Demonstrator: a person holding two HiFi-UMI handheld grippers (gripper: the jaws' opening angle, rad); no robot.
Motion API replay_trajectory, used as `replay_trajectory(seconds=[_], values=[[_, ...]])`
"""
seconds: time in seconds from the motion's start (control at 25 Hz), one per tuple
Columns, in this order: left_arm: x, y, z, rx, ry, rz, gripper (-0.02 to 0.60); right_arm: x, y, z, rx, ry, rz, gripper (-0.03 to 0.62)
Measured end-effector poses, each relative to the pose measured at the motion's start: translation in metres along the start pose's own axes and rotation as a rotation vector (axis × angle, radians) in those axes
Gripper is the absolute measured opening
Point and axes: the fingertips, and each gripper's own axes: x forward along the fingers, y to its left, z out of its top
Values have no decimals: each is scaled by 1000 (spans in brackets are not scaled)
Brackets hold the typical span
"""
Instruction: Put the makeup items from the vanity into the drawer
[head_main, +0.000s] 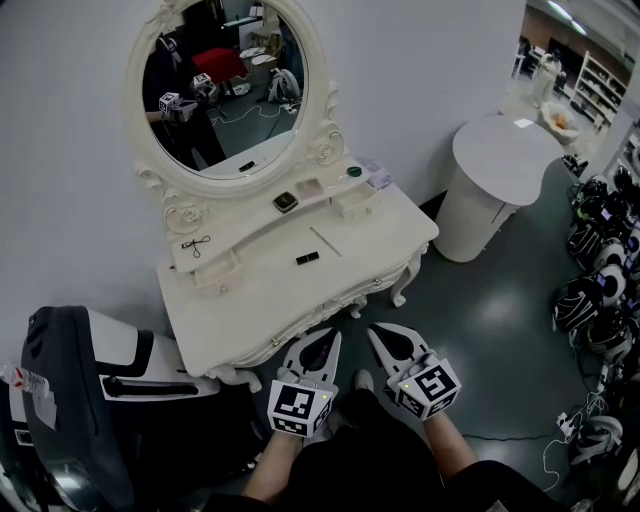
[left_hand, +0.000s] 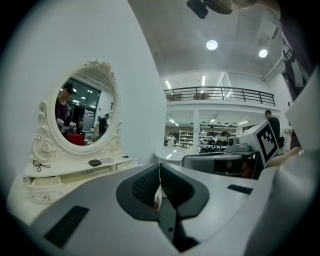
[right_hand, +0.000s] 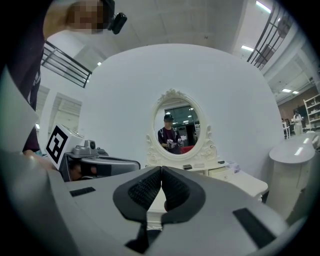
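A white vanity (head_main: 250, 300) with an oval mirror (head_main: 225, 85) stands against the wall. On its raised shelf lie a dark square compact (head_main: 285, 202), a pale palette (head_main: 310, 187), a small dark round item (head_main: 354, 171) and a packet (head_main: 376, 174). A small black item (head_main: 307, 258) and a thin stick (head_main: 325, 241) lie on the tabletop. My left gripper (head_main: 333, 336) and right gripper (head_main: 376, 330) hover side by side just in front of the vanity's front edge, both shut and empty. The left gripper view has the compact (left_hand: 95, 162) on the shelf, far beyond the left gripper (left_hand: 159, 169). The right gripper (right_hand: 161, 170) points at the mirror (right_hand: 178, 131).
A black wire-like item (head_main: 196, 243) lies at the shelf's left end, above a small shelf drawer (head_main: 215, 270). A round white table (head_main: 500, 160) stands to the right. A black and white machine (head_main: 90, 370) sits at the left. Gear lies piled on the floor at the right (head_main: 600, 290).
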Motion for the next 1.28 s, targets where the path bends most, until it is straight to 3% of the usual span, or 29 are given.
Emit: replay_trajectory(seconds=[0.64,1.28], values=[[82,39,-15,-35,70,-15,15,56,-75,-12,49,41,-13,23],[166,94,-14,-56,123,61,15,124,-145,-17,105,80,60,23]])
